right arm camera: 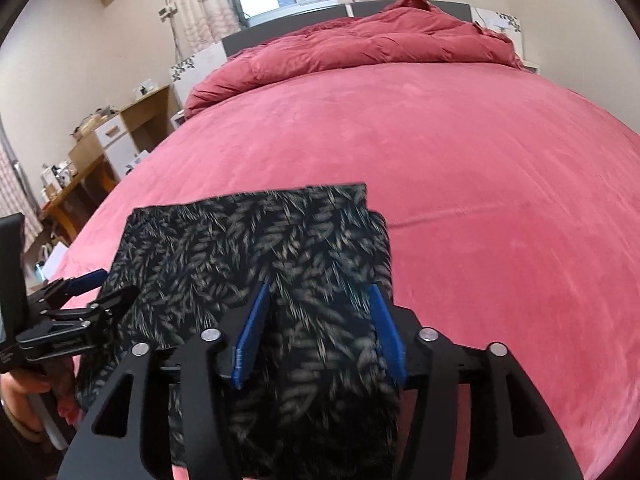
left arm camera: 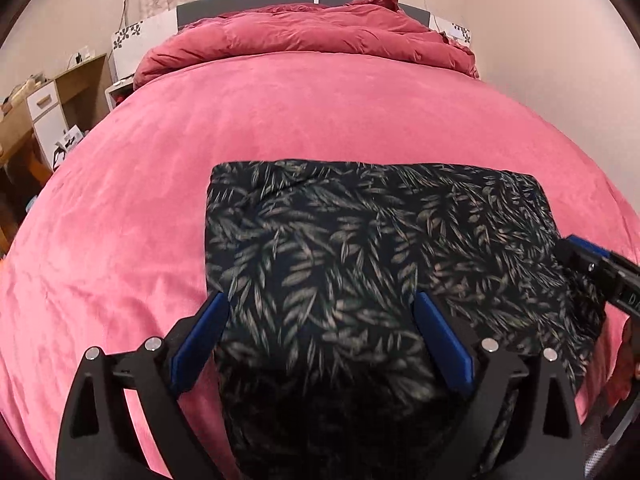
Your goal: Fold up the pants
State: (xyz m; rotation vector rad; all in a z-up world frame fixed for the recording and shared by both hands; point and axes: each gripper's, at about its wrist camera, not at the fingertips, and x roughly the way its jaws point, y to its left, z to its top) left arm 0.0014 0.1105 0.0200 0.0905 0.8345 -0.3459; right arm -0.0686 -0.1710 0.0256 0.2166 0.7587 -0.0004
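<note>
The pants (left arm camera: 360, 220) are dark with a pale leaf print and lie folded into a rough rectangle on the pink bedspread (left arm camera: 320, 112). My left gripper (left arm camera: 320, 298) stands wide open over the near left part of the cloth, its blue pads (left arm camera: 200, 340) apart with fabric lying below them. My right gripper (right arm camera: 320, 286) hovers over the pants' (right arm camera: 240, 240) near right part, jaws open, pads not pressing the cloth. Each gripper shows in the other's view: the right gripper (left arm camera: 592, 264) at the right edge, the left gripper (right arm camera: 112, 284) at the left.
A bunched red duvet (left arm camera: 312, 32) lies at the head of the bed against a dark headboard (right arm camera: 288, 26). A wooden desk with white drawers (left arm camera: 48, 104) stands left of the bed. A person's hand (right arm camera: 16, 396) holds the left gripper's handle.
</note>
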